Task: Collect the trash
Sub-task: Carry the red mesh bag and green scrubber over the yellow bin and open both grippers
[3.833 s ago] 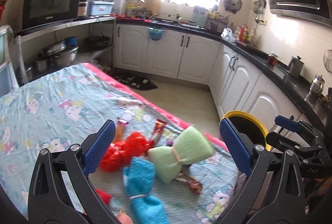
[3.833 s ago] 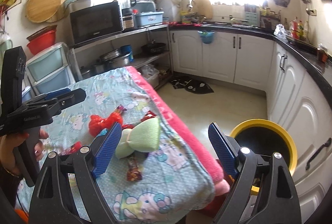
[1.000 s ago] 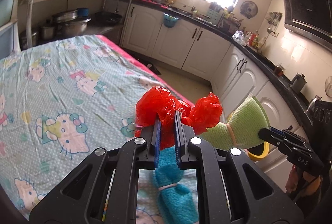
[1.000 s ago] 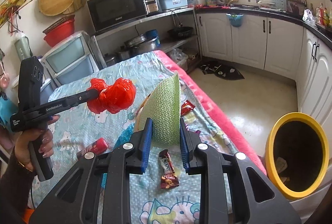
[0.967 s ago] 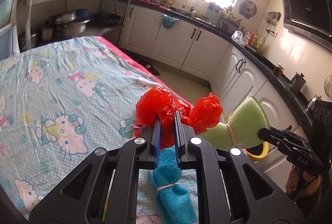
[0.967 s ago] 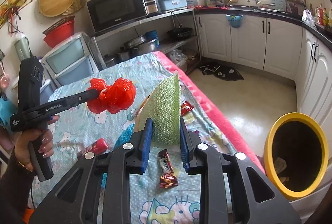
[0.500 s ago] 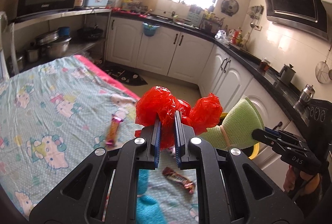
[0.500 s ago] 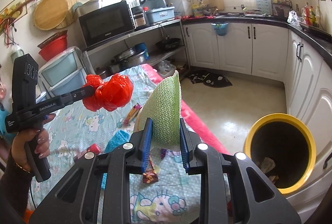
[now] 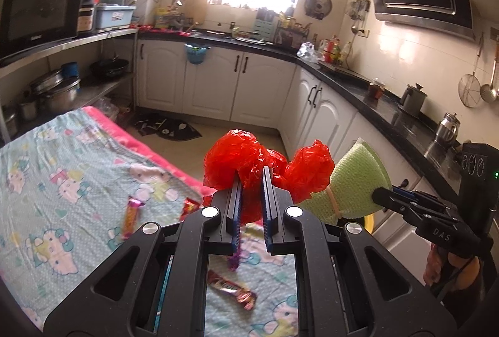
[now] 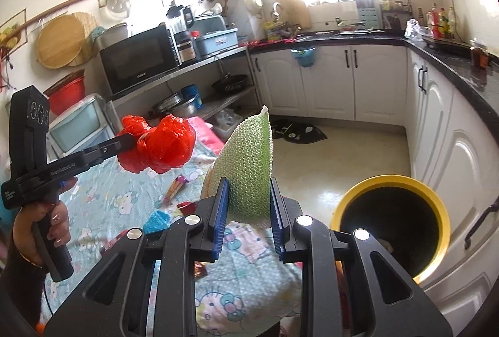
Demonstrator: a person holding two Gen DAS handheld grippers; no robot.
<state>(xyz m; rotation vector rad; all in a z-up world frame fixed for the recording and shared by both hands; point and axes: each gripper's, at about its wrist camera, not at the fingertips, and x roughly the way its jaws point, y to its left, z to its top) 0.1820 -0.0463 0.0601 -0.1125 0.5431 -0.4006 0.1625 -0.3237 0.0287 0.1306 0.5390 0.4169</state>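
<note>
The red bag (image 9: 265, 164) is up in the air, pinched at its middle by the left gripper (image 9: 252, 196), both crumpled ends bulging out past the pads. Beside it to the right, the green cloth (image 10: 249, 168), tied at the waist, is clamped by the right gripper (image 10: 248, 206) and stands upright above the pads. Both grippers tilt a little downward, side by side and near each other, each held by a hand (image 10: 46, 221) around a black grip. They hang over the near corner of the worktop (image 9: 62, 168) with its cartoon cloth. On it lie wrappers (image 9: 232, 288), one orange bar (image 9: 131, 217) further back and a blue cloth (image 10: 157, 220). Past the pink edge the tiled floor (image 10: 352, 150) is open up to the white cabinets. The yellow bin (image 10: 393, 221) stands on the floor to the right, below the green cloth, its mouth open.
</note>
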